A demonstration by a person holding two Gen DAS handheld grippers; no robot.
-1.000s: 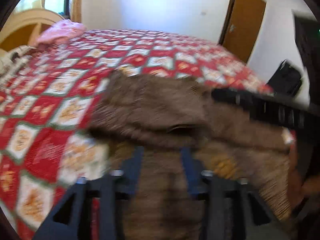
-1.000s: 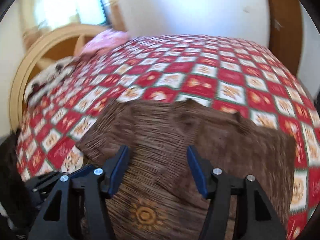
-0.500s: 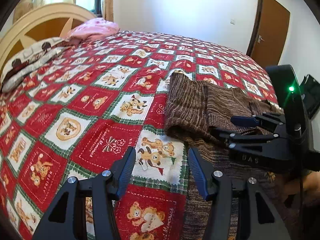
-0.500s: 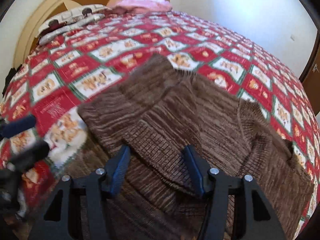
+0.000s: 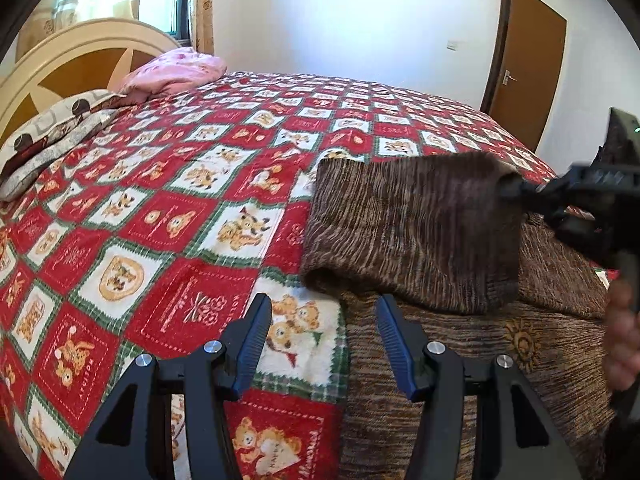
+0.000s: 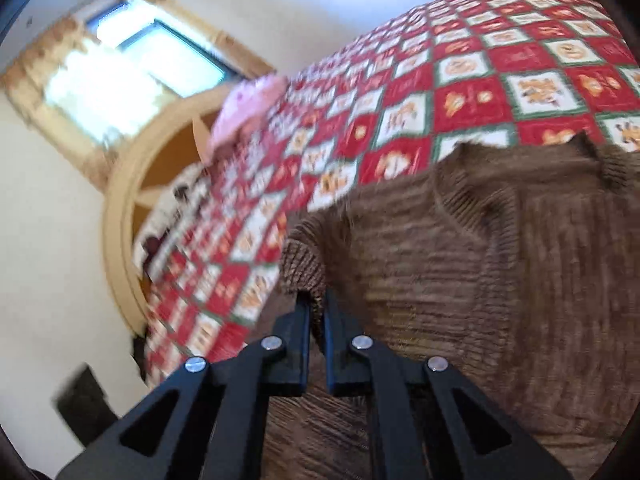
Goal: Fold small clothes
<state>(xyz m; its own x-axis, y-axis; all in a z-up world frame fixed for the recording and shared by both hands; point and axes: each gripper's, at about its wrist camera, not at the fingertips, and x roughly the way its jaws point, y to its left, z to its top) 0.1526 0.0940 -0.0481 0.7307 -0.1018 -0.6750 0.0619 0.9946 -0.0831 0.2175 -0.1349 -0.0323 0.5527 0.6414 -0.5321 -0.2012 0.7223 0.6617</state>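
- Sweater (image 5: 416, 236), brown ribbed knit, lies on the red and white patchwork bedspread (image 5: 168, 216), at the near right part of the bed as your left camera sees it.
- One sleeve (image 5: 400, 248) is folded across the sweater's body, its cuff end near the sweater's left edge, resting on the knit below it.
- Your right gripper (image 6: 317, 316) has its jaws pressed nearly together on a ribbed edge of the sweater (image 6: 460, 280); a fold of knit is pinched between the two pads.
- From the left camera, that right gripper (image 5: 520, 194) sits at the sweater's far right corner, where the fabric is drawn up to its tips; a part of your hand (image 5: 622, 332) shows below it at the frame edge.
- Your left gripper (image 5: 320, 340) stands roughly half open and grips nothing; it hovers over the sweater's left edge, one finger over the bedspread and the other over the knit.
- A pink bundle of cloth (image 5: 172, 72) lies well beyond the sweater, at the head of the bed, beside a patterned pillow (image 5: 52, 128) and the cream and brown headboard (image 5: 80, 60).
- A brown door (image 5: 524, 64) stands in the white wall, beyond the sweater and to the right.
- The right camera's view is tilted and blurred, so finer detail of the sweater there is hard to tell.
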